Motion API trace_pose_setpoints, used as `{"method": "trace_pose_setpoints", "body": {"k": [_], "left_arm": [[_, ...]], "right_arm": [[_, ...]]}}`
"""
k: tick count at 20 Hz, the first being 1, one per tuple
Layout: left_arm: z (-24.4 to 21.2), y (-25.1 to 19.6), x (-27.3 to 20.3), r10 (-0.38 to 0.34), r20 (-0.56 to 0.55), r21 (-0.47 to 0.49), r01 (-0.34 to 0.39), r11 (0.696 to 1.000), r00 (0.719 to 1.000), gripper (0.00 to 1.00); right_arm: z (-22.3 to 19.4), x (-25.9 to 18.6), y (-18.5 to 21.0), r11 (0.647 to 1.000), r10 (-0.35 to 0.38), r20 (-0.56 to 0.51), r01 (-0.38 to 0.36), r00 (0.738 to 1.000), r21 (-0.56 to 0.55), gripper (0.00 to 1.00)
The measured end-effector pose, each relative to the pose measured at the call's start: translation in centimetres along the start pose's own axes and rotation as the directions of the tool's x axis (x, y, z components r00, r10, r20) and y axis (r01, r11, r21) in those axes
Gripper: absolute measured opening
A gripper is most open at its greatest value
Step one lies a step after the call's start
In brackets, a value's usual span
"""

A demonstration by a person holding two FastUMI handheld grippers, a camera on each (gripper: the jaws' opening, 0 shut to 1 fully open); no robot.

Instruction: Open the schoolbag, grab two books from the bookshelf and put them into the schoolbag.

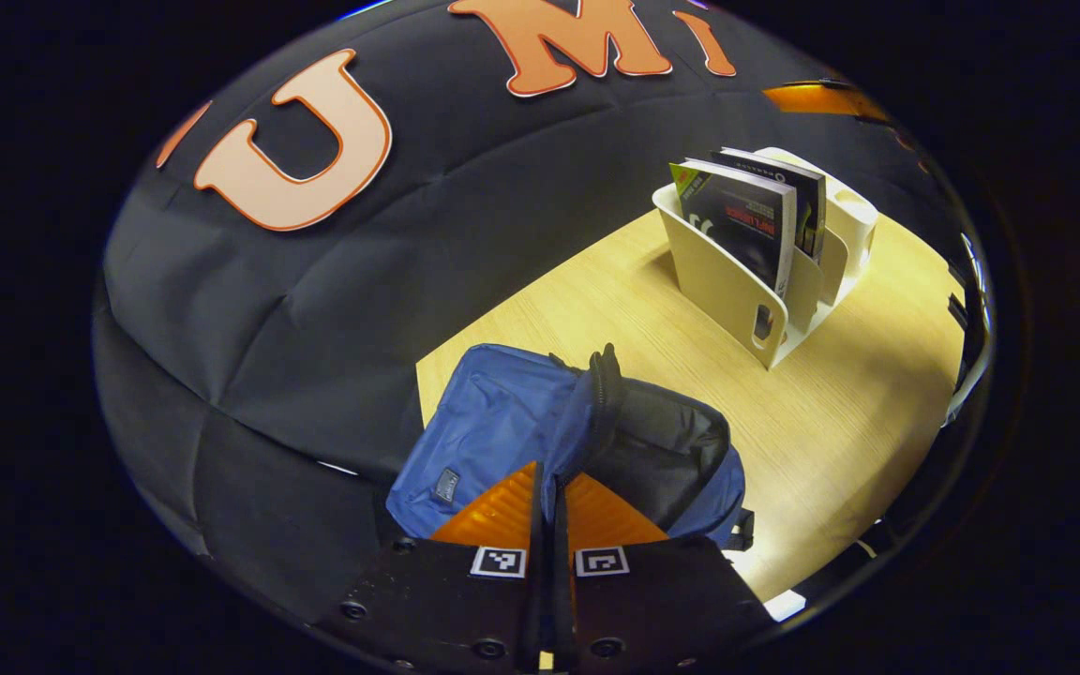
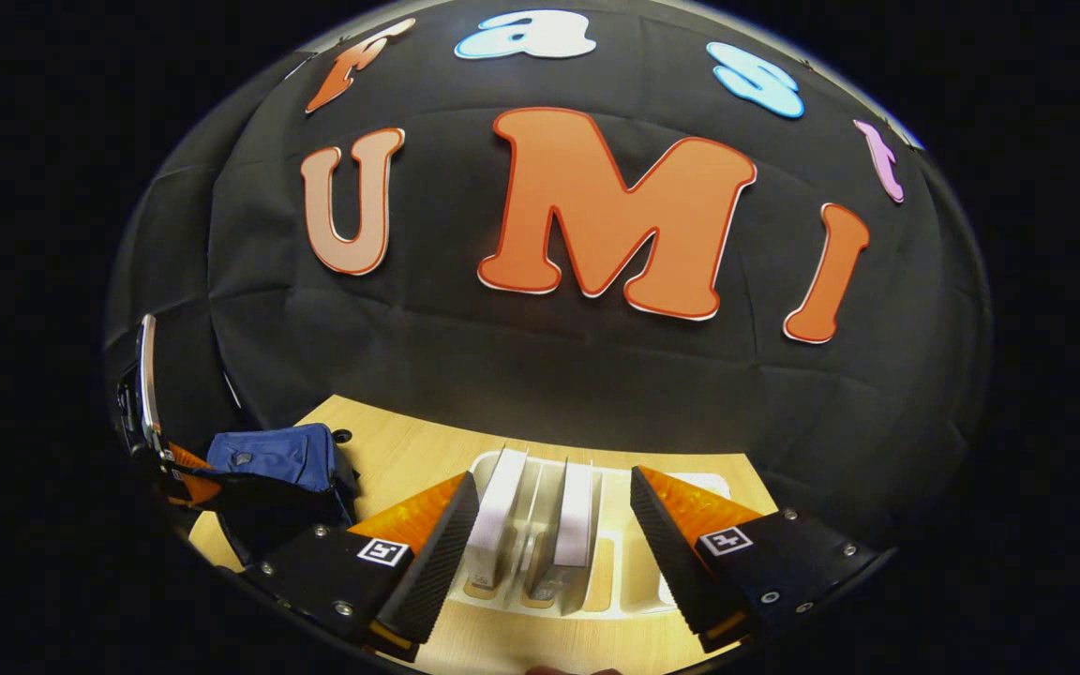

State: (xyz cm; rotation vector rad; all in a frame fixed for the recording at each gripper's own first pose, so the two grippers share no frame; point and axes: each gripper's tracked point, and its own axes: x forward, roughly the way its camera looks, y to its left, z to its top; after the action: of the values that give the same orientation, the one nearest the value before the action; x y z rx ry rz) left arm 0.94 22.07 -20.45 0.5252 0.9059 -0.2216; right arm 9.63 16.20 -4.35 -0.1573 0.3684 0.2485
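The blue schoolbag (image 1: 502, 422) gapes open on the bench (image 1: 840, 412). The left gripper (image 1: 554, 497) pinches its rim; the right gripper (image 2: 554, 525) spreads wide over two upright books (image 2: 540, 525).

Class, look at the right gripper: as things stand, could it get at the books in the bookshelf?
Probably yes. The right gripper is open, right above the two books, which stand upright in the bookshelf with their top edges free. Nothing lies between the fingers and the books. The left gripper is away at the schoolbag.
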Motion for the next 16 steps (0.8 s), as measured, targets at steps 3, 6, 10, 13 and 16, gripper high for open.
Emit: {"method": "trace_pose_setpoints", "body": {"k": [3,6,10,13,16], "left_arm": [[1.0,1.5,-0.1,-0.029,-0.003,0.027,0.029,0.999,1.000,0.05],[2.1,3.0,0.0,-0.048,-0.013,0.035,0.048,0.998,0.999,0.05],[3.1,4.2,-0.7,-0.078,-0.028,0.051,0.080,0.996,0.997,0.05],[3.4,4.3,-0.8,-0.097,-0.052,0.053,0.100,0.994,0.994,0.05],[3.0,4.3,-1.1,-0.113,-0.085,0.067,0.119,0.991,0.990,0.05]], "right_arm": [[-0.8,1.7,1.2,1.000,0.011,-0.073,-0.013,0.997,-0.028,0.97],[-2.0,2.6,3.0,0.998,0.066,-0.161,-0.062,0.985,0.024,0.97],[-2.5,4.7,3.1,0.999,0.038,-0.242,-0.039,0.969,0.001,0.97],[-3.6,6.2,3.4,1.000,0.027,-0.334,-0.029,0.942,-0.002,0.97],[-4.8,7.5,3.9,0.998,0.055,-0.419,-0.055,0.906,0.011,0.97]]}}
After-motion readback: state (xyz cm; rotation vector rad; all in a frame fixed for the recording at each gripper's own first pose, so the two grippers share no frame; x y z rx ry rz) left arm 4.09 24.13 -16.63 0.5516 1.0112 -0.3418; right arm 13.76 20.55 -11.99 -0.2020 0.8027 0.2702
